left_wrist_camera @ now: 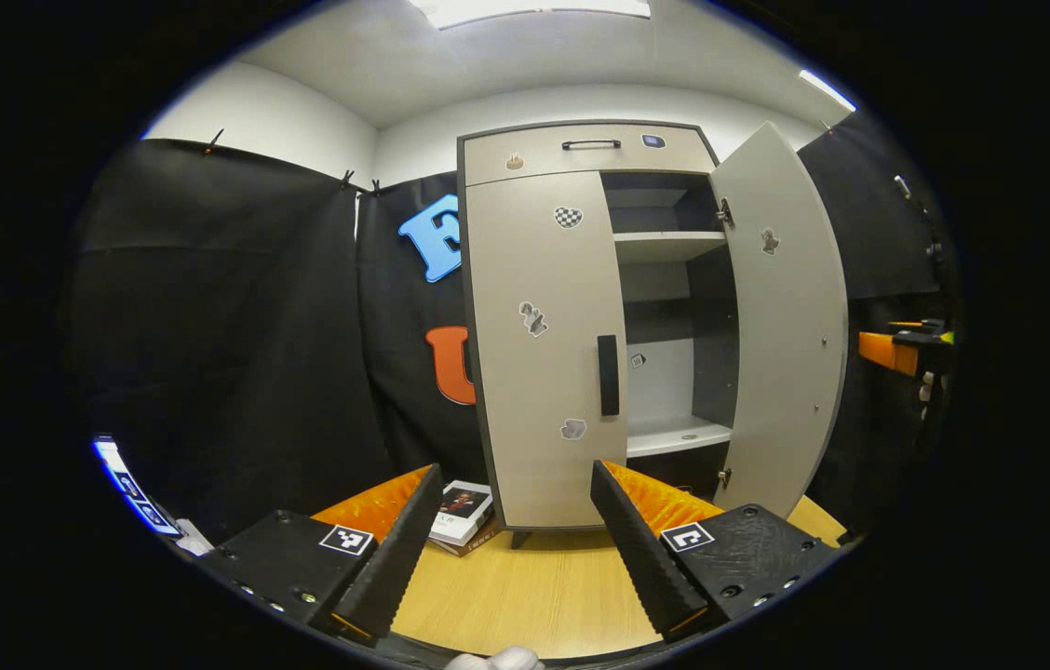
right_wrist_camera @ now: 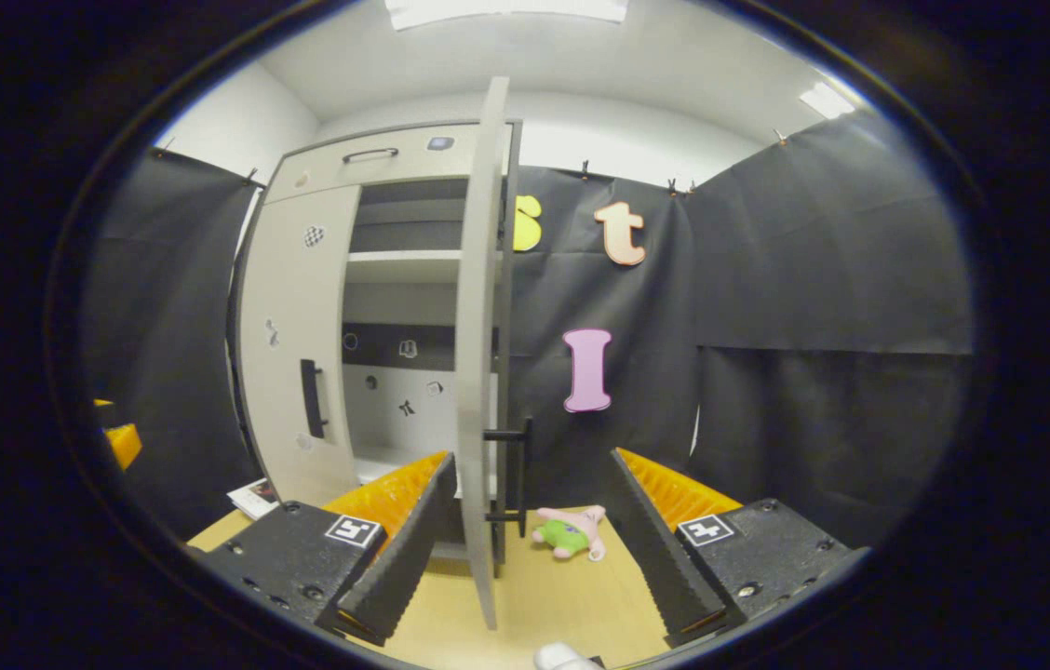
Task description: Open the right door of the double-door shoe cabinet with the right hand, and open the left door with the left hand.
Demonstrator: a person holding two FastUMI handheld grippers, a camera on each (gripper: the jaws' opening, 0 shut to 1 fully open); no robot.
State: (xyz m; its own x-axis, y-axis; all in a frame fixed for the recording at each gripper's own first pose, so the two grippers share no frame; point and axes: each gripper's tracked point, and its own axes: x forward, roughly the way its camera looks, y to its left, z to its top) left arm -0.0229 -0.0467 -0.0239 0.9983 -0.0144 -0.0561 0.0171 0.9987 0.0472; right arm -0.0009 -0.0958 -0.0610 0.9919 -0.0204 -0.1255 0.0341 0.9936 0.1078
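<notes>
Grey right door (right_wrist_camera: 478, 372) edge-on, upright, ajar

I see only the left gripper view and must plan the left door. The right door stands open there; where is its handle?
Observer: In the right gripper view, the black bar handle sits low on the outer face of the right door, near its free edge.
Operator: Does the right gripper hold it?
Observer: No. The right gripper is open; the door's edge stands between its fingers, and neither appears to press on it.
Operator: Is anything behind that door?
Observer: A pink and green plush toy lies on the wooden table.
</notes>
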